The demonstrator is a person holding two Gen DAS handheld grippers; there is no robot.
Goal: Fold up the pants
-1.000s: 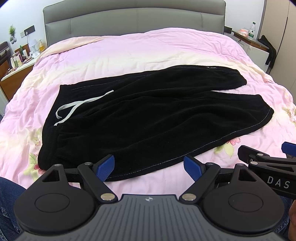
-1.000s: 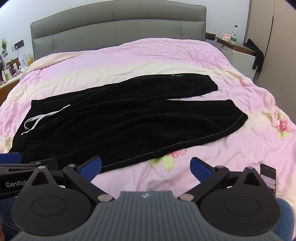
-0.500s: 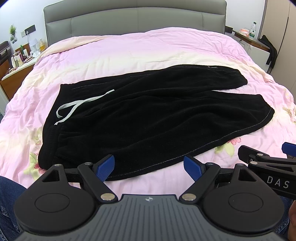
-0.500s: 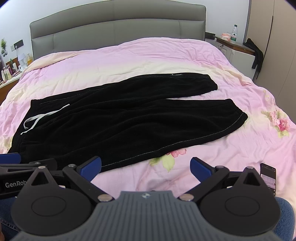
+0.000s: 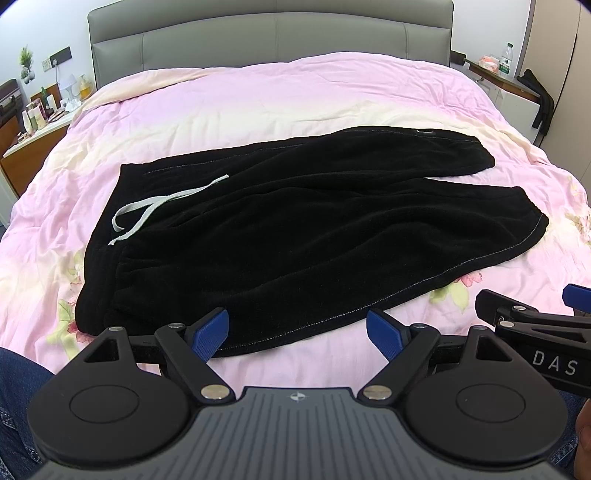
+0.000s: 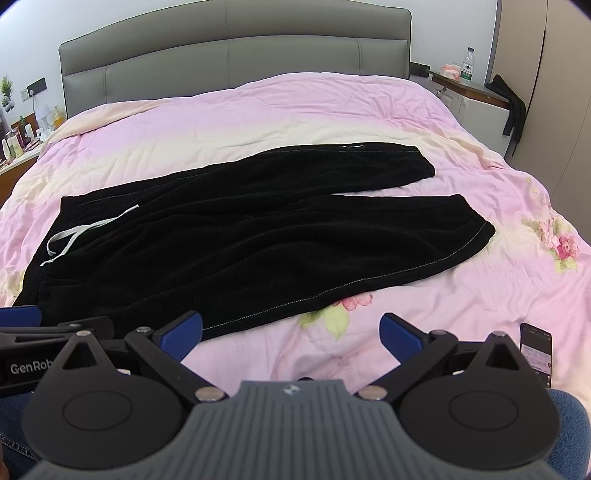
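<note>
Nothing has shifted much since a second ago: both tools hover at the near edge of the bed, and the pants lie as they did.

Left tool (image 5: 297,330) has its blue fingers spread wide, empty, just short of the hem nearest the person; its left finger (image 5: 211,330) sits right at the black cloth, though I cannot tell if it touches. Right tool (image 6: 291,334) is likewise spread wide and empty, over bare pink cover.

Pants (image 5: 295,229) lie flat across the middle of the bed (image 5: 295,92), waistband toward 9 o'clock, both legs running toward 3 o'clock, the far leg ending shorter in view than the near one. A white drawstring (image 5: 155,205) trails across the waist.

Open cover lies all round: a wide band toward the headboard (image 5: 273,33) at 12 o'clock, a narrower strip at 6 o'clock. A phone (image 6: 535,350) rests on the cover at 4 o'clock in the right view, just beside the right tool. Nightstands flank the bed, a bottle (image 6: 468,62) on the right one.
</note>
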